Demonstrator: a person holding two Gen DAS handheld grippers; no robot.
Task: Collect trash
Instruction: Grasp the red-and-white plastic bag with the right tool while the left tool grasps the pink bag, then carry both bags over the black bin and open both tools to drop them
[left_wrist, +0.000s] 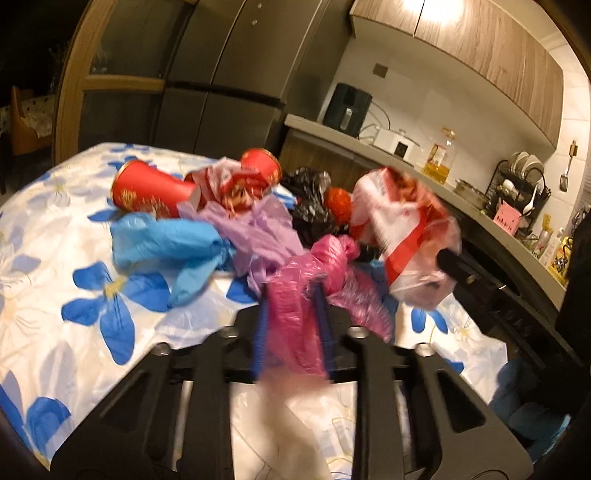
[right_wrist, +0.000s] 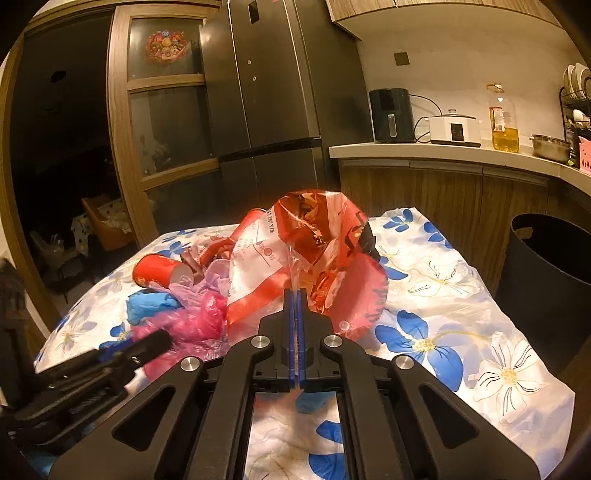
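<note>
Right now I have a piece of trash in each gripper, so I judge this to be the lift-and-carry step, with the drop into the bin not yet done. My left gripper (left_wrist: 291, 295) has its jaws clenched on the pink plastic bag (left_wrist: 295, 325), which is bunched between the blue pads and spills forward onto the pile. My right gripper (right_wrist: 295, 295) has its jaws pressed nearly flat together on a thin fold of the red-and-white plastic bag (right_wrist: 306, 243); the bulk of that bag billows up ahead of the jaws, above the flowered cloth of the counter (right_wrist: 461, 295).

Next, as I read it, I need to swing right toward the black bin (right_wrist: 550, 266), which stands just beside the counter's right edge, and release over its open mouth. Both bags are light film and may drag neighbours along, so I would lift clear first.

Left on the counter, in a heap beyond the jaws, are a red paper cup (left_wrist: 151, 188), a blue glove (left_wrist: 166, 240), a lilac plastic bag (left_wrist: 258, 229) and a black plastic bag (left_wrist: 310, 199).
</note>
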